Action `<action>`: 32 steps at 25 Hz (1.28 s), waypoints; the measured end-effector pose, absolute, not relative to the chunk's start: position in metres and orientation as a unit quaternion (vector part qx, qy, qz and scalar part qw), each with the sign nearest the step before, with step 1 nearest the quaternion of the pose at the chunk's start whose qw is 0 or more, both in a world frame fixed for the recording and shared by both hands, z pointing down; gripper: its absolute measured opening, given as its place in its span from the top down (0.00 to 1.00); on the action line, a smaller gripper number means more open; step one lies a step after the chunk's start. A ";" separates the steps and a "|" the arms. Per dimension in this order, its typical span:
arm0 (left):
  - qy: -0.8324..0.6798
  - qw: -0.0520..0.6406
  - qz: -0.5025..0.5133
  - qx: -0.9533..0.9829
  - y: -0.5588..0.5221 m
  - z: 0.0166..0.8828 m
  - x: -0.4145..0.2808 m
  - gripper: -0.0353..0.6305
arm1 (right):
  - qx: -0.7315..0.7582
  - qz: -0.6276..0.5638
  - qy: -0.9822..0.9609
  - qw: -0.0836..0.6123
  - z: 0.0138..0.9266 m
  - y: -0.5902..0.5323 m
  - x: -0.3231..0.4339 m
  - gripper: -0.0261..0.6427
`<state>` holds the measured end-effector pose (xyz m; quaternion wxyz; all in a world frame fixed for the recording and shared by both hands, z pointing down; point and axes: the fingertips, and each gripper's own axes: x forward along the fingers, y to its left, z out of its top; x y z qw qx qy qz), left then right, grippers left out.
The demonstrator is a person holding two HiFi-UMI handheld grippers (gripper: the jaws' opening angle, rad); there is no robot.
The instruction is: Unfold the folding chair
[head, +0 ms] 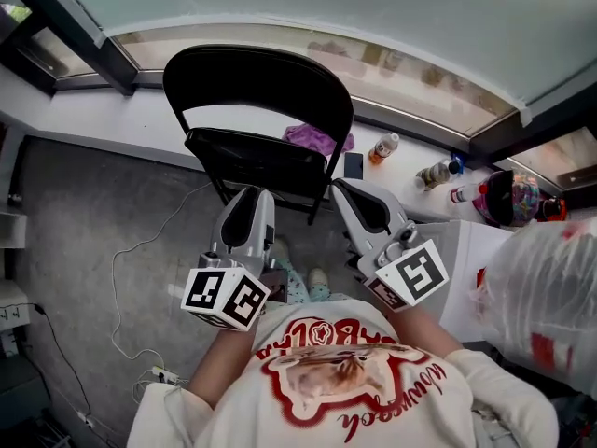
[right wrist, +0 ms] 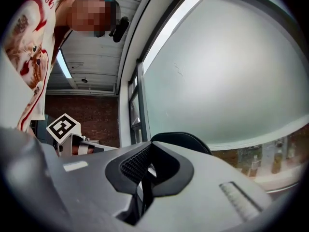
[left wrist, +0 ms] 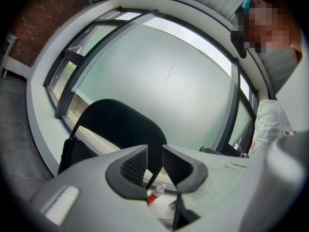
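Note:
The black folding chair stands against the white window ledge, its seat tilted toward me. My left gripper hovers just in front of the seat's front edge, open. In the left gripper view the chair shows beyond the parted jaws, untouched. My right gripper sits beside the chair's right frame tube. In the right gripper view its jaws stand together with only a dark slit between them, and the backrest shows just past them.
On the ledge behind the chair lie a purple cloth, an orange-labelled bottle, a dark phone and more bottles. A white plastic bag bulges at right. A cable runs over the grey floor at left.

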<state>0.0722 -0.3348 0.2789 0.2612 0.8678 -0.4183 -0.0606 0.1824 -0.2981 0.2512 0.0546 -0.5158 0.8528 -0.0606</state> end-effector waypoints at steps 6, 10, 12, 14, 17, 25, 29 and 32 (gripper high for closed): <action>-0.447 0.348 -0.072 0.821 -0.391 0.325 0.062 0.71 | -0.549 -0.077 0.831 0.029 0.283 -0.338 0.196 0.92; -0.467 0.409 -0.090 0.779 -0.415 0.359 0.048 0.63 | -0.567 -0.093 0.819 0.017 0.309 -0.352 0.201 0.92; -0.481 0.428 -0.084 0.760 -0.423 0.376 0.042 0.60 | -0.579 -0.104 0.808 0.009 0.323 -0.356 0.204 0.92; -0.488 0.446 -0.079 0.746 -0.431 0.392 0.044 0.55 | -0.591 -0.113 0.798 0.003 0.336 -0.362 0.209 0.92; -0.489 0.474 -0.078 0.728 -0.441 0.414 0.049 0.52 | -0.602 -0.113 0.791 -0.006 0.353 -0.369 0.217 0.92; -0.504 0.511 -0.069 0.693 -0.463 0.456 0.048 0.46 | -0.626 -0.122 0.770 -0.026 0.395 -0.374 0.239 0.92; -0.508 0.527 -0.063 0.678 -0.471 0.473 0.052 0.44 | -0.637 -0.134 0.758 -0.038 0.415 -0.375 0.244 0.92; -0.509 0.555 -0.067 0.655 -0.476 0.485 0.054 0.43 | -0.660 -0.158 0.733 -0.046 0.433 -0.375 0.253 0.92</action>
